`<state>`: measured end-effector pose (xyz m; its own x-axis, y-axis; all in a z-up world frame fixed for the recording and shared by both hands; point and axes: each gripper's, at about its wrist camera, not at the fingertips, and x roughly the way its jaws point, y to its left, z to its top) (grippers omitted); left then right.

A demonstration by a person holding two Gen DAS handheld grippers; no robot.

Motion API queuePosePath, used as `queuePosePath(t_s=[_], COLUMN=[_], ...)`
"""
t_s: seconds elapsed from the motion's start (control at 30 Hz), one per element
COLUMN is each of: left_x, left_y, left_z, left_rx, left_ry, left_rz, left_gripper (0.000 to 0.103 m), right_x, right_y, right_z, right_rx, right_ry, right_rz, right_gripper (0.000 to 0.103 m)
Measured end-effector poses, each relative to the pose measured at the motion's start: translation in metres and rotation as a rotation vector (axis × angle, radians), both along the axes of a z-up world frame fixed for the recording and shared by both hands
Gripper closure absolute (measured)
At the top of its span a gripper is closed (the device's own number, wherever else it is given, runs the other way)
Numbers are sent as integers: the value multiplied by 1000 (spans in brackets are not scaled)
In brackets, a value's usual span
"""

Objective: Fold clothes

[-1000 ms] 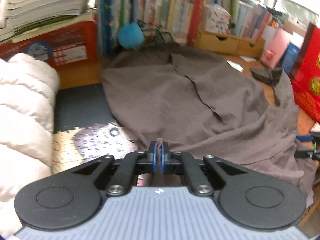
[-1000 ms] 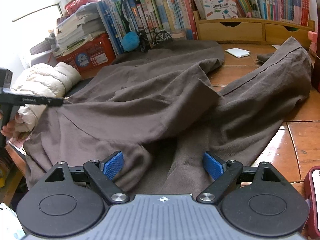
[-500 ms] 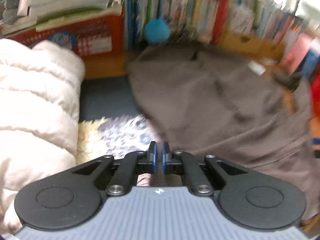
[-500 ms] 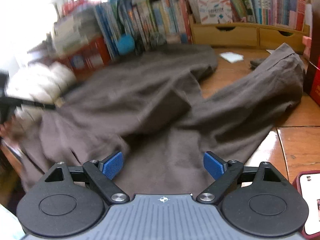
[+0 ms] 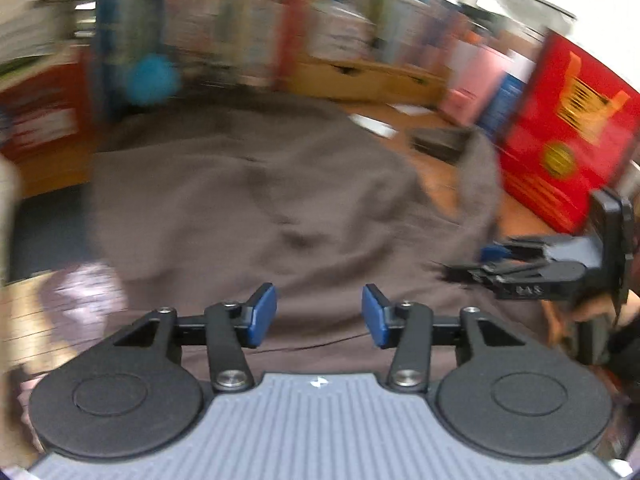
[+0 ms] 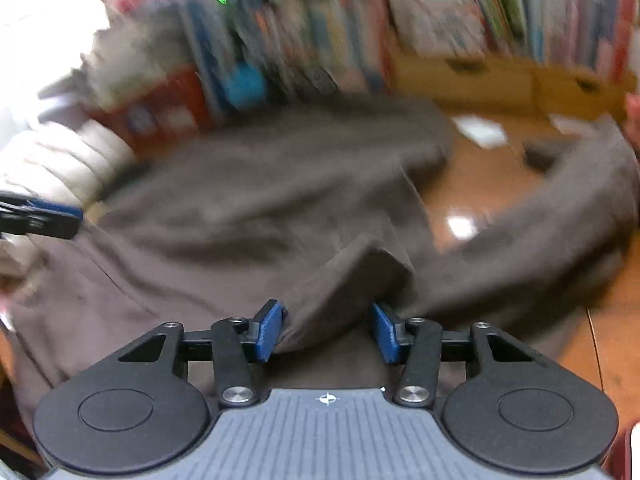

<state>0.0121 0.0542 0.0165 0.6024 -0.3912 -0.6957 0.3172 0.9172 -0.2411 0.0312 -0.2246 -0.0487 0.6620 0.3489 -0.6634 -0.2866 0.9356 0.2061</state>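
**Left grip let go, right closing on a loose ridge**

Since the earlier frames the left gripper (image 5: 319,316) has swung off the patterned mat and over the garment (image 5: 256,200); its jaws, then pinched together, have just been opening and now stand about half apart with cloth below them but nothing pressed between the pads. The right gripper (image 6: 327,330) has just been closing from wide to about half. A raised fold (image 6: 352,276) of the garment sits between its pads, the left pad touching cloth, the right pad beside it; whether it pinches yet I cannot tell.

The garment, a brown shirt or coat, lies spread and rumpled over the desk (image 6: 488,184), its near edge hanging off the desk's front and one long part trailing toward the desk's right side.

Risks, as I judge them:
- The fold is a soft peak, not a hem. If the right gripper closes on one layer only, a lift would drag the top layer and leave the rest, skewing the fold.
- With the left gripper free, nothing anchors the far side; a pull from the right could slide the whole garment toward the desk's front edge and off it.
- Both views are smeared by motion, so a fast grab could miss the hem.
- The trailing part lies near a paper slip (image 6: 480,132) and could sweep it along.
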Motion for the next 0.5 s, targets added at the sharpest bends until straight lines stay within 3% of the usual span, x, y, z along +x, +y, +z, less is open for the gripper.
queuePosePath(t_s=[0.03,0.07,0.1,0.17,0.3,0.37,0.43,0.5], left_x=[5,10,16,30,53,59,59,55], left_y=[-13,-27,-41,-63,-99,-111,-122,-128], left_z=[-3,-6,-9,-15,-34,-44,-52,-56], left_rx=[-5,-10,-15,-18,22,33,51,78], left_ry=[9,16,24,30,35,37,22,-8], left_rz=[-30,-57,-84,-123,-138,-148,-157,-166], left_gripper=[50,50,50,50,49,49,43,39], right_x=[-4,-9,-11,-11,33,67,106,153], right_y=[-7,-15,-24,-45,-80,-86,-87,-89], right_z=[5,14,24,45,73,78,75,63], right_rx=[29,48,54,34,-115,-227,-378,-514], right_ry=[-12,-41,-86,-181,-215,-229,-254,-212], right_rz=[-1,-10,-33,-106,-290,-313,-325,-299], right_gripper=[51,41,20,0,0,0,0,1])
